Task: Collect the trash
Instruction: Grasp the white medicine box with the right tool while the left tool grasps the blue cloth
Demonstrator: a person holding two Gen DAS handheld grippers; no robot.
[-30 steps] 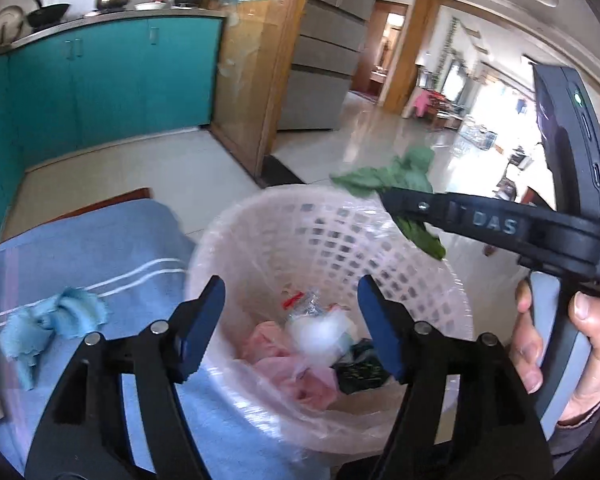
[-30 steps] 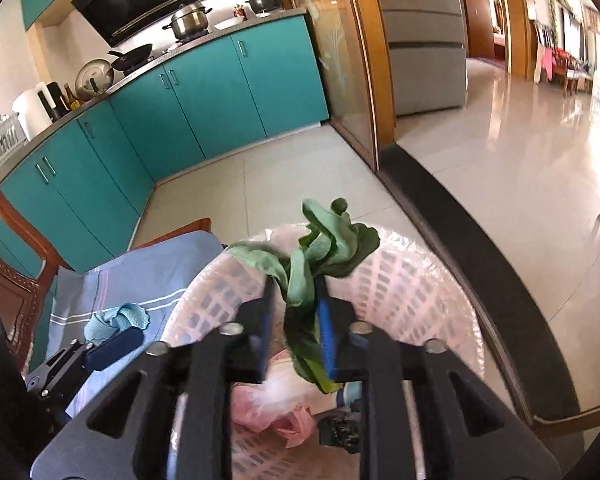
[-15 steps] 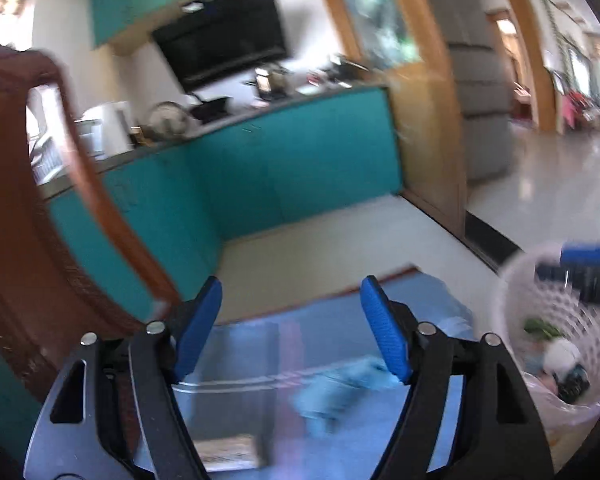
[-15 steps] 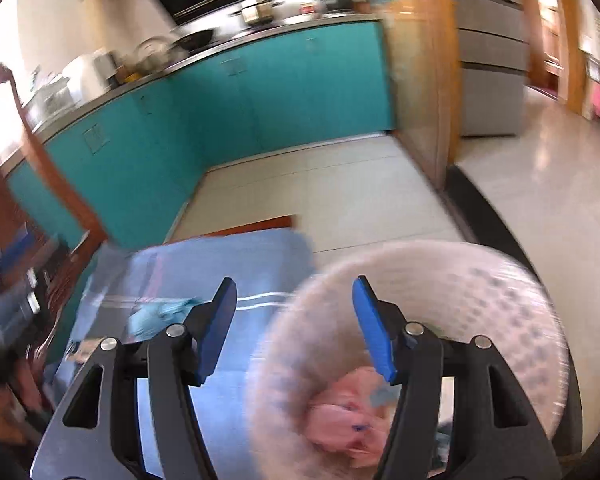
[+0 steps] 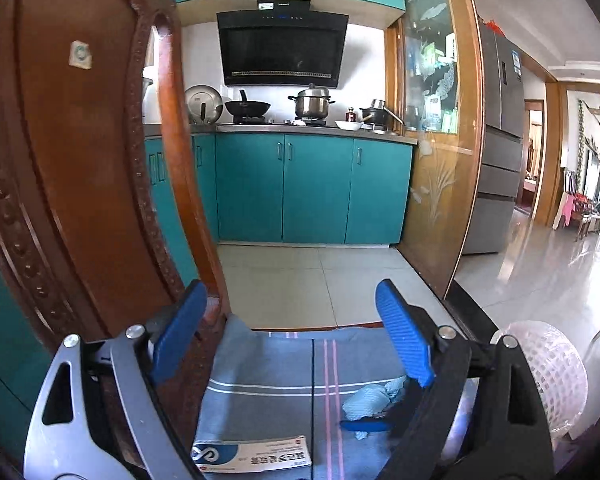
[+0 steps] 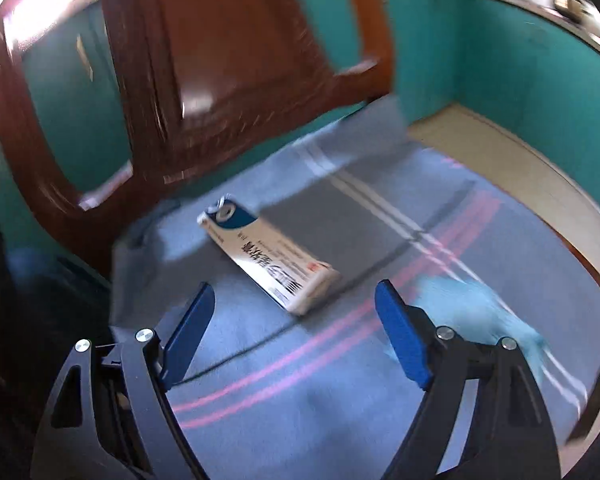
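A white and blue carton lies on the blue cloth of the chair seat; it also shows in the left wrist view. A crumpled light blue wad lies to its right, also in the right wrist view. My right gripper is open and empty, just above the cloth, in front of the carton. My left gripper is open and empty, raised over the seat. The pink mesh basket stands at the right of the chair.
The carved wooden chair back rises close on the left. Teal kitchen cabinets stand beyond a tiled floor. A glass door panel and a fridge are to the right.
My right gripper let the green leaves go over the basket and swung left over the chair seat. My left gripper also swung left, away from the basket, and rose.
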